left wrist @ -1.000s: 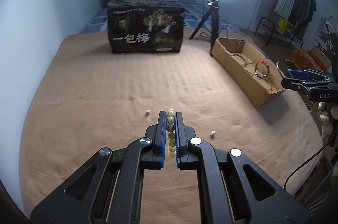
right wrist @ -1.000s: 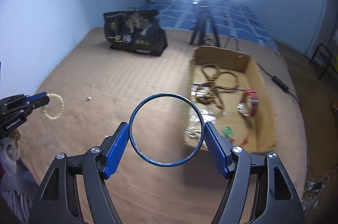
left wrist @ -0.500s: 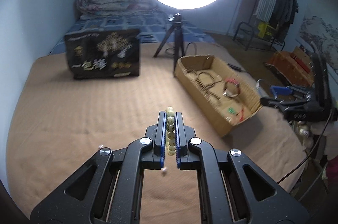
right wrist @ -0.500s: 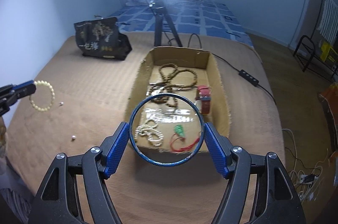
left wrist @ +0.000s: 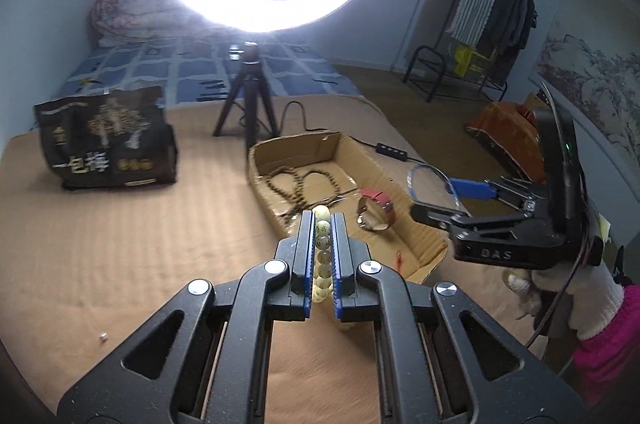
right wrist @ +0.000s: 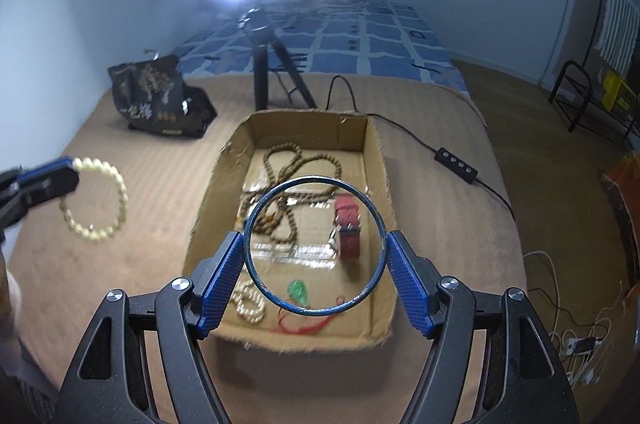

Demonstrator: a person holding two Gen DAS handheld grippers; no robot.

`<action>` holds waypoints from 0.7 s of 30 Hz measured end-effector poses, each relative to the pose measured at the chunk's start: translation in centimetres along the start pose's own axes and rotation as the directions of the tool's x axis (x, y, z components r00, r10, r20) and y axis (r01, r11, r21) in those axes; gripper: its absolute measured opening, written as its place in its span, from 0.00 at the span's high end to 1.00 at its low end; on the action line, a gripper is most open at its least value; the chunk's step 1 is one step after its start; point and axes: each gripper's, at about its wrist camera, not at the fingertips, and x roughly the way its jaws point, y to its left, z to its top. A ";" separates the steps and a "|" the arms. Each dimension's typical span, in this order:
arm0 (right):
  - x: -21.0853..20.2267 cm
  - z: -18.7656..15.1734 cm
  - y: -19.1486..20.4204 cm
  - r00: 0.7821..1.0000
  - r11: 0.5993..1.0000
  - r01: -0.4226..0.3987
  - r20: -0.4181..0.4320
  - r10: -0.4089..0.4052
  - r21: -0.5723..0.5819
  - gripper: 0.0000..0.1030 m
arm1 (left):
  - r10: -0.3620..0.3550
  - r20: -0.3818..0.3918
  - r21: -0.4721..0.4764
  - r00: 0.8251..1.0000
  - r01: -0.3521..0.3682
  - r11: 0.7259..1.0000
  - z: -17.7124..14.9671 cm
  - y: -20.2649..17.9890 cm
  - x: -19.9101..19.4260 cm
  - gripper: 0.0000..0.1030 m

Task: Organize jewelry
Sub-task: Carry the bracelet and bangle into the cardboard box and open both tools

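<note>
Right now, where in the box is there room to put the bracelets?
The cardboard box is bare at its far end beyond the brown bead necklace, and along its right wall beside the red watch. The near end is crowded: cream beads, green pendant, red cord.

Pale bead bracelet (left wrist: 322,256) mostly hidden btwn the left gripper (left wrist: 321,224) pads. Tiny speck (left wrist: 103,335) far left of it, too small to ID.

A home bedroom: bed (left wrist: 120,216), folded quilt (left wrist: 132,12), clothes rack (left wrist: 492,20).
</note>
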 end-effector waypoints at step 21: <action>5.0 3.1 -1.5 1.000 0.999 -0.012 -0.012 0.012 0.034 0.30 | -0.046 -0.096 0.058 0.994 0.051 0.997 -1.2 -3.6 6.5 0.95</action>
